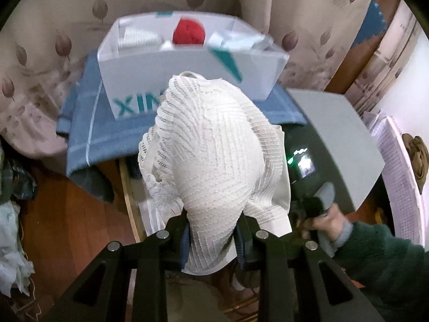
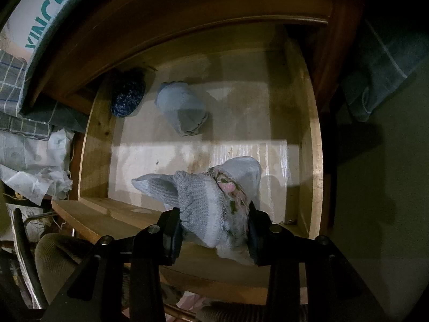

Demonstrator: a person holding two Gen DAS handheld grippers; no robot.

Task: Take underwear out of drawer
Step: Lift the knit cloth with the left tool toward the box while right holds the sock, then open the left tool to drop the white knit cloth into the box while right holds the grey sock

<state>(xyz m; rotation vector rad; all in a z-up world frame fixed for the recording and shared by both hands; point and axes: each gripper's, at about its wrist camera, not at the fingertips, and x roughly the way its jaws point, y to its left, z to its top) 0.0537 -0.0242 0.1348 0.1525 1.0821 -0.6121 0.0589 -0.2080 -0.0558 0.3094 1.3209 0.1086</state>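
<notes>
Left claw (image 1: 211,234): closed down on a white ribbed-knit garment (image 1: 211,147); dark pads pinch it at the lower centre of the left wrist frame, cloth bunched between them.
Garment lie, left: long axis runs straight up the frame from my jaws, bulging at mid-frame, top edge overlapping the front wall of the white box (image 1: 187,61).
Right claw (image 2: 214,230): partly closed, gripping a grey knit piece with pink-green trim (image 2: 203,201) at the lower centre of the right wrist frame; both pads press on its sides.
Grey piece lie: one flap trails toward the left of the frame, a second lobe rises to the upper right; it sits over the front lip of the wooden drawer (image 2: 313,161).
Left in drawer: a rolled grey bundle (image 2: 182,110) at mid-frame above my right claw, its long axis tilted lower right; a dark blue speckled roll (image 2: 127,96) in the upper-left corner, against the side wall.
Key relation: white box lies directly beyond the left claw, upper centre, on a blue checked cloth (image 1: 88,123); red item (image 1: 189,32) already inside it.
Nearer hand: left is nearer the box; right is nearer the remaining rolls.
Judgement: likely drop target is the box, though I cannot confirm it.
Other hand (image 1: 324,222): seen lower right of the left frame, green sleeve, holding the right tool.
</notes>
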